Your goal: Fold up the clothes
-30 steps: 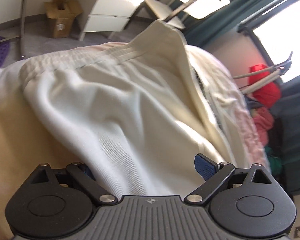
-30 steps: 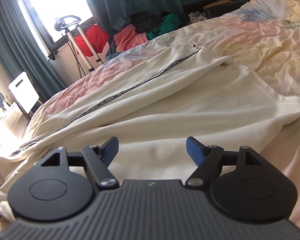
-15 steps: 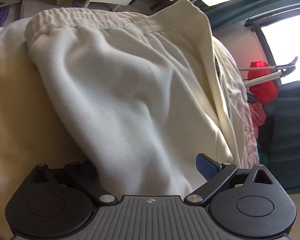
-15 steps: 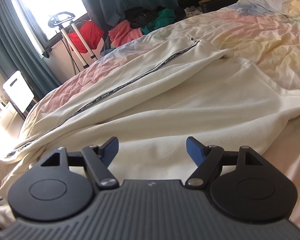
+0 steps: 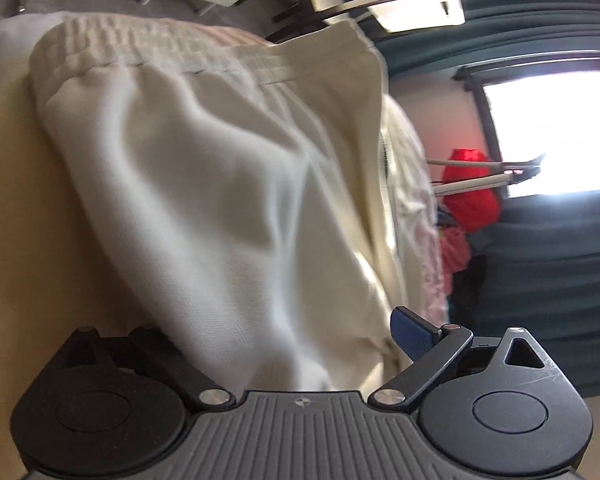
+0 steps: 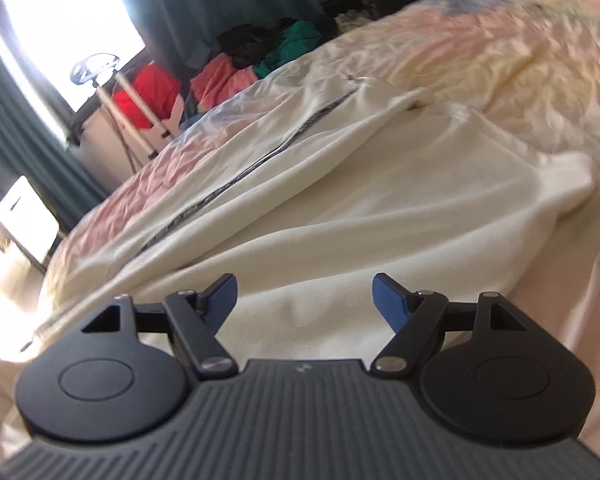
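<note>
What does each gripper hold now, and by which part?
The right gripper holds nothing; its jaws stand open above the white jacket. The left gripper has jacket cloth between its fingers, but a real grip cannot be told.

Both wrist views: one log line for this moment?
phase: folding | left gripper: white jacket between fingers, grip unclear | right gripper: open above jacket | bed

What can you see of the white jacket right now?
The jacket is cream-white knit, spread on the bed, rumpled, not yet folded. A dark zip runs along its front. A ribbed hem shows in the left view. Its cloth lies between the fingers of the left claw, bunched over one of them; whether it is pinched is unclear. The right claw is open just above it.
</note>
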Available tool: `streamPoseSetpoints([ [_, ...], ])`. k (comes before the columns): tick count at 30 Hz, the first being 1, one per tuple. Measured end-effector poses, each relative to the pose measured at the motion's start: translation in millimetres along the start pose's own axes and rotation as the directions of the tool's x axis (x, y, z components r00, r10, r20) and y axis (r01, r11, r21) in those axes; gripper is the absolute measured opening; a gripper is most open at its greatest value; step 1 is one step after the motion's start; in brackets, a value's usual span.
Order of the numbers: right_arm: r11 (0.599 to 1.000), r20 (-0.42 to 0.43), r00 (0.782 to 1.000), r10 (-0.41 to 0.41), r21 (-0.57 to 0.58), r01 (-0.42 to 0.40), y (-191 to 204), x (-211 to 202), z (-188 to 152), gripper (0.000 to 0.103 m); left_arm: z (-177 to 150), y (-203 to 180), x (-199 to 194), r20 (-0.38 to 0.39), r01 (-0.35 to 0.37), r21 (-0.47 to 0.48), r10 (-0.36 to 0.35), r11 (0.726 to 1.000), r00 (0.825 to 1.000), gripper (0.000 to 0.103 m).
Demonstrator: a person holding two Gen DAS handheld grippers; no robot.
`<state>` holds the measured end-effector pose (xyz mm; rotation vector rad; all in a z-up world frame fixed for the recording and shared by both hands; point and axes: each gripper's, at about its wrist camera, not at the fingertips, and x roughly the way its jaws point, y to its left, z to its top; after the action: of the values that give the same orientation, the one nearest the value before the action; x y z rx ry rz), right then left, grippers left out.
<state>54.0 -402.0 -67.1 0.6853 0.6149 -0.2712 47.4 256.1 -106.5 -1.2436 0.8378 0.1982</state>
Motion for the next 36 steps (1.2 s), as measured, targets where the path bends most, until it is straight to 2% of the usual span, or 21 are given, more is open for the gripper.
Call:
streamPoseSetpoints([
  [1, 0.999, 0.006, 1.000, 0.009, 0.050, -0.009, -9, -4, 5, 0.076, 1, 4, 2, -0.007, -0.013, -0.019, 0.013, 1.000, 1.000, 0.092],
  [4, 0.981, 0.072, 0.997, 0.019, 0.191, -0.033, -38, -24, 21, 0.077, 4, 10, -3, 0.001, 0.015, -0.053, -0.015, 0.999, 1.000, 0.092],
  [7, 0.937, 0.105, 0.994, 0.023, 0.344, -0.058, -70, -36, 31, 0.078, 3, 15, -6, -0.013, 0.026, -0.078, -0.027, 0.997, 1.000, 0.093],
  [11, 0.843, 0.059, 0.998, 0.004, 0.537, -0.035, -112, -33, 28, 0.078, 4, 21, -10, -0.023, 0.018, -0.120, -0.021, 0.993, 1.000, 0.087],
  [13, 0.789, 0.023, 1.000, 0.016, 0.614, -0.026, -127, -26, 22, 0.077, 5, 25, -15, 0.009, 0.008, -0.136, -0.007, 0.991, 1.000, 0.083],
  [16, 0.752, -0.017, 1.000, -0.021, 0.659, 0.027, -137, -19, 19, 0.077, 6, 32, -21, 0.042, 0.022, -0.168, -0.015, 0.986, 0.999, 0.080],
  [21, 0.746, -0.023, 0.998, -0.063, 0.663, 0.063, -150, -5, 32, 0.077, 11, 47, -26, 0.091, 0.084, -0.235, -0.065, 0.968, 0.994, 0.076],
  [23, 0.741, -0.046, 0.995, -0.093, 0.664, 0.100, -156, 11, 42, 0.072, 14, 52, -23, 0.107, 0.122, -0.265, -0.097, 0.957, 0.990, 0.075],
  [25, 0.745, -0.070, 0.988, -0.139, 0.650, 0.151, -160, 25, 50, 0.067, 19, 51, -17, 0.096, 0.127, -0.247, -0.106, 0.961, 0.990, 0.075],
  [27, 0.770, -0.067, 0.981, -0.180, 0.612, 0.182, -159, 33, 56, 0.021, 23, 49, -12, 0.084, 0.130, -0.226, -0.114, 0.965, 0.990, 0.071],
  [28, 0.776, -0.059, 0.980, -0.191, 0.602, 0.187, -158, 35, 58, 0.016, 22, 44, -5, 0.076, 0.111, -0.196, -0.098, 0.974, 0.992, 0.066],
  [30, 0.775, -0.013, 0.984, -0.175, 0.615, 0.146, -157, 32, 58, 0.007, 20, 39, -1, 0.045, 0.084, -0.156, -0.078, 0.984, 0.996, 0.055],
  [31, 0.780, 0.018, 0.985, -0.172, 0.614, 0.125, -155, 28, 59, 0.007, 19, 37, 1, 0.041, 0.082, -0.159, -0.077, 0.984, 0.996, 0.044],
  [33, 0.798, 0.083, 0.982, -0.169, 0.596, 0.087, -150, 20, 63, 0.006, 21, 38, -1, 0.054, 0.087, -0.165, -0.079, 0.982, 0.995, 0.034],
  [34, 0.807, 0.115, 0.979, -0.167, 0.586, 0.069, -147, 16, 65, 0.006, 21, 39, -2, 0.061, 0.097, -0.166, -0.088, 0.981, 0.994, 0.026],
  [36, 0.825, 0.173, 0.971, -0.164, 0.564, 0.039, -142, 7, 68, 0.006, 21, 40, -4, 0.069, 0.115, -0.167, -0.104, 0.979, 0.992, 0.020],
])
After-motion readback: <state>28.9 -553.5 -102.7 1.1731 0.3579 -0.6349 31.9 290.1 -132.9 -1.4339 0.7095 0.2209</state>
